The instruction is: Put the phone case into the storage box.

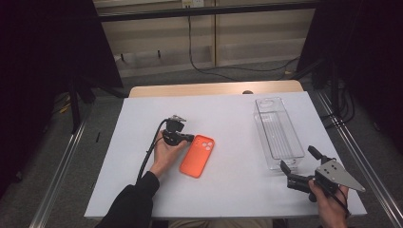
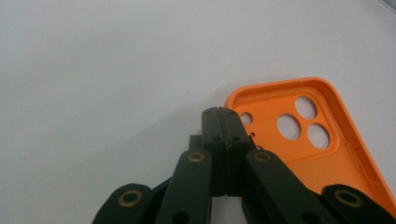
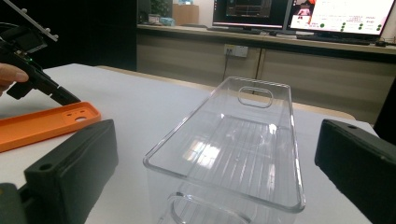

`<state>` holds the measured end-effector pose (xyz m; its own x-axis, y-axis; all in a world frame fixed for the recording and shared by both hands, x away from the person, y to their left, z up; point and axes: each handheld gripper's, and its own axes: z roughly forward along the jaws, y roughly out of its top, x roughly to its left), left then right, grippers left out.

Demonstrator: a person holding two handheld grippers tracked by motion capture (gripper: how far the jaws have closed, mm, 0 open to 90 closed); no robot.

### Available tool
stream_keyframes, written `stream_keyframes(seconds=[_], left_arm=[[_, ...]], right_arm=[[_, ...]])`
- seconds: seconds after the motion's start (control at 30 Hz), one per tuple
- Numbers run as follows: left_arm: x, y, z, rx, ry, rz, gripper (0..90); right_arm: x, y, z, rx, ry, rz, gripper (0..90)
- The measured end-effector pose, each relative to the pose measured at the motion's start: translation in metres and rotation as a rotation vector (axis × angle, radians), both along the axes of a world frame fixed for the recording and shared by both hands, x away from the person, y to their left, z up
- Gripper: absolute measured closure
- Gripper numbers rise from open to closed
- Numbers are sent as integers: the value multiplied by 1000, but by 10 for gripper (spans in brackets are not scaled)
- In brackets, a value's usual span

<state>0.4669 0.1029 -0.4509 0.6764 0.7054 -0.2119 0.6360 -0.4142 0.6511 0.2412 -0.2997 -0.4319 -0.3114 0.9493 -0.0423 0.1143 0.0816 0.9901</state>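
From the high view, on the white table, an orange phone case lies flat near the middle, its long axis running from lower left to upper right, camera-hole end pointing away from the person. The left gripper sits just beside that far end, at the case's left corner, while the right gripper rests near the table's right front, jaws spread wide, empty, facing the near end of a clear plastic bin whose long side runs away from the person.

Along the left gripper view, the left gripper has its jaws pressed together with nothing between them, tips right at the case's corner; whether they touch the rim I cannot tell. This view shows the phone case hollow side up, three round lens holes open.

Along the right gripper view, the bin stands empty between the parted jaws of the right gripper, and the phone case lies well to the left.
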Motion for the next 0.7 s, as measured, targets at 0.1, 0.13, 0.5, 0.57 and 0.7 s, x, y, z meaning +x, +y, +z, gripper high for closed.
stream_keyframes(seconds=[0.1, 0.13, 0.5, 0.57, 0.7], left_arm=[[0, -3, 0, 8, -6, -5, 900], [0, -4, 0, 7, -6, -1, 900], [-1, -12, 0, 11, -16, -17, 900], [-1, -14, -1, 4, -19, -14, 900], [-2, -14, -1, -1, -23, -19, 900]], right_arm=[[0, 0, 0, -1, 1, 1, 0], [0, 0, 0, 0, 0, 0, 0], [0, 0, 0, -2, 2, -4, 0], [0, 0, 0, -1, 1, -1, 0], [0, -1, 0, 0, 2, -2, 0]])
